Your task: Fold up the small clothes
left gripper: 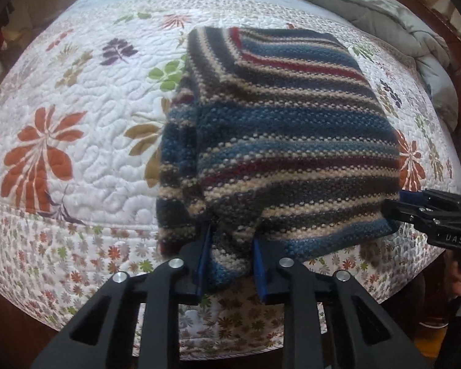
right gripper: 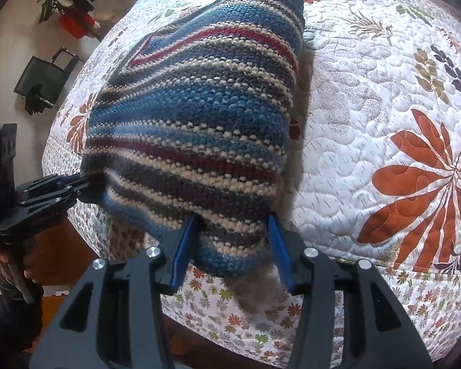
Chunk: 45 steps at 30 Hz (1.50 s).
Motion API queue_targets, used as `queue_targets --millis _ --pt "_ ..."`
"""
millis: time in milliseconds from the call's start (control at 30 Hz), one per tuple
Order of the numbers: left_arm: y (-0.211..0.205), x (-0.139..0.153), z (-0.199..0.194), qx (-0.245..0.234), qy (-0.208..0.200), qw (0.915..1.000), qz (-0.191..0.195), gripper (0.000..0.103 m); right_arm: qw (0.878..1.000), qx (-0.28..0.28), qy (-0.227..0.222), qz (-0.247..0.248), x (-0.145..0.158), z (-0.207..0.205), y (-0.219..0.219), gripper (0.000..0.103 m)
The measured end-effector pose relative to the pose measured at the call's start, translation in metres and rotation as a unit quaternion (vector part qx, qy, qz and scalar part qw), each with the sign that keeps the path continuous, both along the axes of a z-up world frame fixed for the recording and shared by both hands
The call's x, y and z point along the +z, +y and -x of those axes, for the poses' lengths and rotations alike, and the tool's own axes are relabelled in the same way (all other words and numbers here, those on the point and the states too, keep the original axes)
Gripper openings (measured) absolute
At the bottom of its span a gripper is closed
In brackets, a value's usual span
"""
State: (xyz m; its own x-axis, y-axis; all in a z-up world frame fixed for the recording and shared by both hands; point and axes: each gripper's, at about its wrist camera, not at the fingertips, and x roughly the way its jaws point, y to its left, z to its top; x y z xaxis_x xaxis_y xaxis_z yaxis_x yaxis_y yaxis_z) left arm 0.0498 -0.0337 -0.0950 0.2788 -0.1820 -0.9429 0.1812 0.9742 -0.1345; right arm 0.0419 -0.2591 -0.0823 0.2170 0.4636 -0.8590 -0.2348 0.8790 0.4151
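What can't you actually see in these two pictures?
- Sweater: its underside and near hem, hidden in both views by its own folds and the gripper fingers.
- Left gripper: in the right wrist view its tips are buried in the knit.
- Right gripper: cut off by the edge in the left wrist view.
- Dark items on the floor: too small to identify.
- Quilt: the part under the sweater.

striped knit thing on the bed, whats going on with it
A person is folding a small striped knit garment on a floral quilt, with a handheld gripper in each hand. The left gripper is shut on a bunch of the garment's near edge. The right gripper is shut on the other near corner. The rest of the garment lies on the quilt, already doubled over on one side, so the fold is only partly done.
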Motion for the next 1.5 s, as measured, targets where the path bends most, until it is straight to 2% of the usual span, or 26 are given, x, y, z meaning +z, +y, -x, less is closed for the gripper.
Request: queue_targets --millis 500,700,867,933,1000,1067,1167,1200,1300,1367,1433,1500 --pt "0.025 0.018 0.005 -0.003 -0.012 0.9989 0.045 0.020 1.000 -0.009 -0.004 0.001 0.013 0.008 -0.001 0.048" --pt "0.037 0.023 0.004 0.002 -0.018 0.9981 0.059 0.020 1.000 0.007 -0.020 0.018 0.020 0.012 0.017 0.053" --pt "0.040 0.001 -0.001 0.005 -0.002 0.9987 0.051 0.020 1.000 0.005 -0.005 0.028 0.003 0.009 0.028 0.054" --pt "0.039 -0.019 -0.007 0.010 0.016 0.9988 0.046 0.020 0.999 0.001 0.011 0.036 -0.009 0.006 0.030 0.054" --pt "0.040 -0.035 -0.013 0.016 0.032 0.9977 0.057 0.020 0.999 -0.005 0.017 0.040 -0.018 0.004 0.030 0.055" --pt "0.040 -0.033 -0.016 0.017 0.037 0.9971 0.063 0.020 0.999 -0.003 0.013 0.038 -0.016 0.005 0.029 0.055" --pt "0.048 -0.017 -0.018 0.014 0.048 0.9948 0.089 0.031 0.999 0.006 0.007 0.030 -0.006 0.006 0.024 0.055" --pt "0.053 -0.006 -0.019 0.016 0.050 0.9932 0.104 0.037 1.000 0.011 0.003 0.027 0.001 0.007 0.020 0.055" --pt "0.064 0.017 -0.026 0.019 0.039 0.9924 0.115 0.049 1.000 0.011 -0.013 0.014 0.020 0.008 0.007 0.060" --pt "0.068 0.027 -0.034 0.020 0.033 0.9919 0.121 0.051 1.000 0.004 -0.020 -0.004 0.031 0.003 -0.007 0.062" --pt "0.069 0.036 -0.053 0.034 0.025 0.9935 0.106 0.053 1.000 -0.004 -0.025 -0.012 0.041 -0.007 -0.016 0.062" --pt "0.073 0.040 -0.064 0.052 0.030 0.9949 0.081 0.053 0.999 -0.018 -0.034 0.003 0.049 -0.019 -0.022 0.062"
